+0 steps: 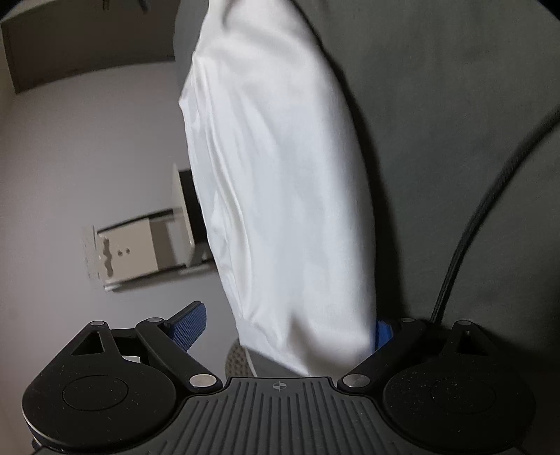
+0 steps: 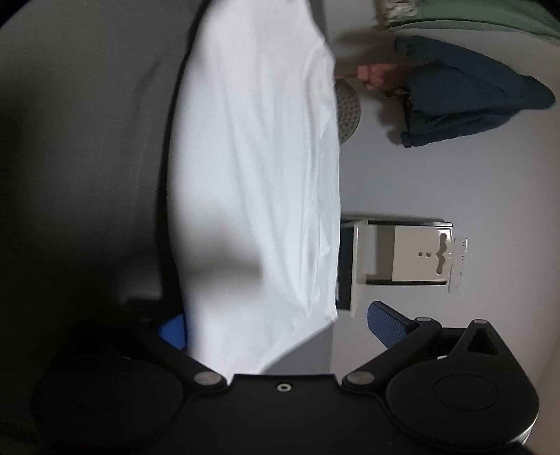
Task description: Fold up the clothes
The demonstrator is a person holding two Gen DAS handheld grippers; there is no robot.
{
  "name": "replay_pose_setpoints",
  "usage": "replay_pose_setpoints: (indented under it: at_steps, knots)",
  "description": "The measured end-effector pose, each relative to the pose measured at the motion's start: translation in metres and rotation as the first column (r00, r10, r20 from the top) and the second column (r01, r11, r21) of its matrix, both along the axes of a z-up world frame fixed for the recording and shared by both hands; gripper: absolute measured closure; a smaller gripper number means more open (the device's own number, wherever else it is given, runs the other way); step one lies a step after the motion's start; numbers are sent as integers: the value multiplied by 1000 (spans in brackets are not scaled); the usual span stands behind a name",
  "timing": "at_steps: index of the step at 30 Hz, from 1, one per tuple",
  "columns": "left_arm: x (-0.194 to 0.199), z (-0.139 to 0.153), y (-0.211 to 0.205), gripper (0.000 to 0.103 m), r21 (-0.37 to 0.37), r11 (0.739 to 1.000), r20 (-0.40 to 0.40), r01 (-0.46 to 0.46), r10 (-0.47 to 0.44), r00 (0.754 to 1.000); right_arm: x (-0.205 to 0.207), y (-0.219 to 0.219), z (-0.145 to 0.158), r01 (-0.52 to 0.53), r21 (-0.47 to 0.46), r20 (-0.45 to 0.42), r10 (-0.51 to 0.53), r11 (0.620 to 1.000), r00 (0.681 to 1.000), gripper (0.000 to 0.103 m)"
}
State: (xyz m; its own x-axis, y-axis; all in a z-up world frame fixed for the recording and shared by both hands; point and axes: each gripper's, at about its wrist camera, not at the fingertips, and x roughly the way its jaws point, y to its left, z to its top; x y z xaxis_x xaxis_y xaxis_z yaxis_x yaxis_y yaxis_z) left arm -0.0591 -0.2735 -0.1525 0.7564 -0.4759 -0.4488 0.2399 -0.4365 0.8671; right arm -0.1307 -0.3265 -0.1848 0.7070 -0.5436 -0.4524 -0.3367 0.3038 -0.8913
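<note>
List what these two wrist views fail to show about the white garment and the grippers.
- Left wrist view: white garment covers the left gripper's right finger; top cut off by the frame.
- Right wrist view: garment hides most of the right gripper's left finger; garment type indistinguishable.

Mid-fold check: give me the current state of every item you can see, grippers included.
left gripper: open, white cloth between its fingers
right gripper: open, white cloth between its fingers
white cloth: draped, smooth, a few soft creases
dark blue garment: crumpled, unfolded, apart from the white cloth
green fabric: at the frame's edge, state unclear
black cable: slack, curving
</note>
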Motion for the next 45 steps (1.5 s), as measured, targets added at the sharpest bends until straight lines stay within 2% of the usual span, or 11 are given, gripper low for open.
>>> replay_pose_setpoints:
  at_steps: [4,7,10,13,17,25,28,33,38,41,45]
  knots:
    - [-15,-3,1,11,-12,999,8,49,-49,999,8,9,2,-27,34,25,26,999,999,1]
    - [-4,1,4,11,-29,1000,-12,7,-7,1000,8,-5,6,16,57,11,-17,998,1000,0]
    - [8,5,9,11,-46,997,-28,-55,54,998,4,-22,-1,42,-43,-23,-43,998,999,0]
    - [12,14,12,11,-97,990,-83,-108,100,992,1,-23,-2,38,-62,-4,-38,997,999,1]
    - [15,28,10,11,-185,966,-168,-182,151,974,9,-4,6,10,49,54,-12,999,998,1]
    - [13,20,8,11,-80,993,-88,-83,76,993,13,-17,11,43,113,71,-52,993,996,0]
    - [21,22,2,10,-86,990,-111,-115,105,988,13,-28,3,49,-23,37,-48,999,998,0]
    - [19,17,-10,11,-96,992,-72,-86,79,994,18,-15,-5,-45,-98,96,55,994,994,3]
    - [23,11,-14,45,-110,988,-102,-103,92,990,29,-24,-13,-24,-141,100,38,990,994,9]
    - [21,6,-7,59,-76,993,-83,-85,79,993,23,-28,-23,-42,-173,51,51,984,997,36]
    - [23,13,-3,89,-82,983,-182,-162,145,973,21,-26,-36,-62,-190,-4,63,980,998,75]
